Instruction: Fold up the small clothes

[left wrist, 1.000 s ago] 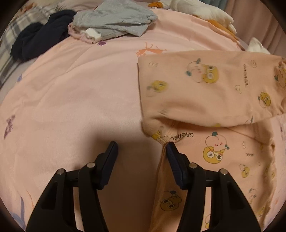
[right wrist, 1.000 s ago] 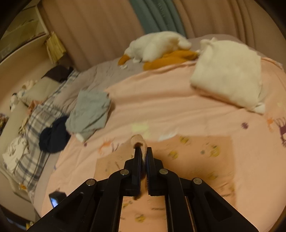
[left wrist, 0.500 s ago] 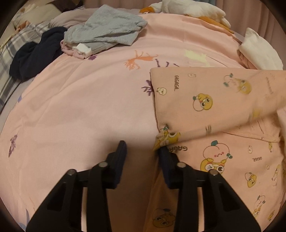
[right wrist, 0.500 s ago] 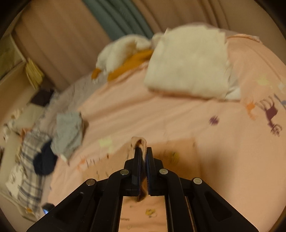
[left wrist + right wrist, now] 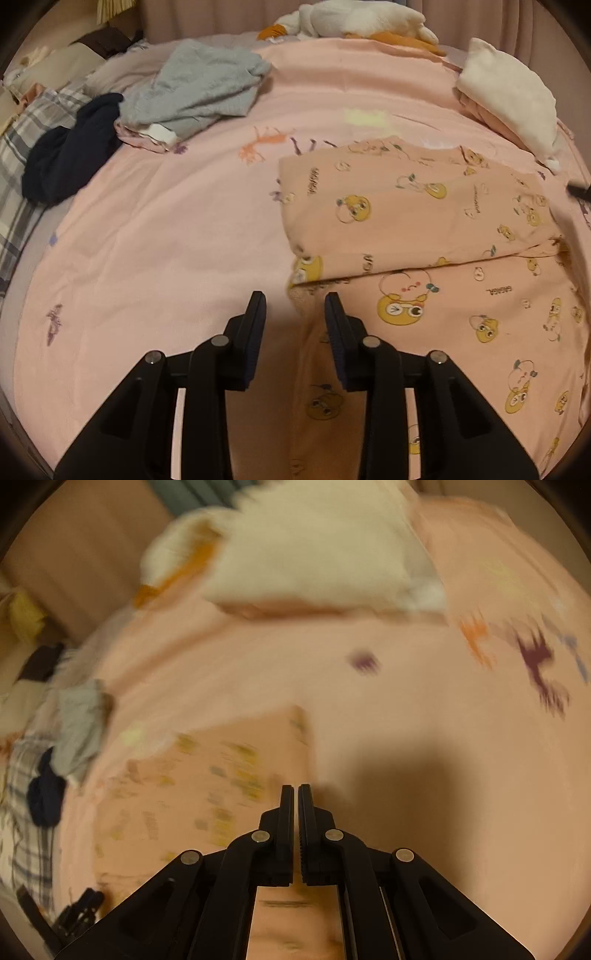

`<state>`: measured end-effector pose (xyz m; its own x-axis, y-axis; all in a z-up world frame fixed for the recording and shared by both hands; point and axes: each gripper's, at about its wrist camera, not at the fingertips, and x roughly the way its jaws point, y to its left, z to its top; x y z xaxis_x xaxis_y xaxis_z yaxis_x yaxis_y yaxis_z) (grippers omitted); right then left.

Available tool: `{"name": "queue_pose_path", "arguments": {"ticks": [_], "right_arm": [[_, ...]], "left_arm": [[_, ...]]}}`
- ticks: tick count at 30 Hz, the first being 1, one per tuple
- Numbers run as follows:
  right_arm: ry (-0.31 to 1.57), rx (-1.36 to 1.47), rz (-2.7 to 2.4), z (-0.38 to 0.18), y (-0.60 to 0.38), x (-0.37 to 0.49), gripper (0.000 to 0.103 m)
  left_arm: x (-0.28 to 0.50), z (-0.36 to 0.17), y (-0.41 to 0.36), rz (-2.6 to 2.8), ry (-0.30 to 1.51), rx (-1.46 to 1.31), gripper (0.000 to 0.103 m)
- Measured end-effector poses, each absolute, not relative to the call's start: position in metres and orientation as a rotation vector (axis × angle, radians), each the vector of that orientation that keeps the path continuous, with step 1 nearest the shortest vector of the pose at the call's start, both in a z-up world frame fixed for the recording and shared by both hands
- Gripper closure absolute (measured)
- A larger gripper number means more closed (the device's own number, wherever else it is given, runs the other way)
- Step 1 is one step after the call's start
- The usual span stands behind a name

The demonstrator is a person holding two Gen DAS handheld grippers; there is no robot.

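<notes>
On the bedsheet (image 5: pixel 155 236) the folded garment (image 5: pixel 413 206) could be dragged by the left gripper (image 5: pixel 295 306), jaws wide; the right gripper (image 5: pixel 296 794) is pressed closed, empty

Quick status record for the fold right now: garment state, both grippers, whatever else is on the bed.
garment: peach cartoon-print top, one sleeve folded across the body, flat on the pink bedsheet
left gripper: open, holding nothing, at the garment's near-left edge
right gripper: shut, no cloth visible between the fingers; view motion-blurred
other items: grey clothes pile, navy garment, white pillow, plush toy
</notes>
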<state>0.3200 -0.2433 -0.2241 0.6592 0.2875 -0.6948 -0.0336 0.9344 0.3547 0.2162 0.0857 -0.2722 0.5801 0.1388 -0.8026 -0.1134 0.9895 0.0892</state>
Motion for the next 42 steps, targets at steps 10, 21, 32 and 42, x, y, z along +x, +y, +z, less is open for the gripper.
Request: {"name": "queue_pose_path", "arguments": {"ticks": [10, 21, 32, 42], "right_arm": [[1.019, 0.267, 0.256, -0.295, -0.215, 0.288, 0.103], [1.131, 0.291, 0.192, -0.285, -0.297, 0.177, 0.045], [1.176, 0.399, 0.386, -0.309, -0.288, 0.109, 0.045], [1.133, 0.386, 0.437, -0.315, -0.27, 0.09, 0.053]], "left_arm": [[0.202, -0.302, 0.094, 0.205, 1.01, 0.034, 0.066], [0.108, -0.299, 0.133, -0.067, 1.175, -0.429, 0.028], [0.039, -0.304, 0.129, -0.248, 1.182, -0.705, 0.029], [0.018, -0.299, 0.104, -0.231, 1.176, -0.567, 0.038]]}}
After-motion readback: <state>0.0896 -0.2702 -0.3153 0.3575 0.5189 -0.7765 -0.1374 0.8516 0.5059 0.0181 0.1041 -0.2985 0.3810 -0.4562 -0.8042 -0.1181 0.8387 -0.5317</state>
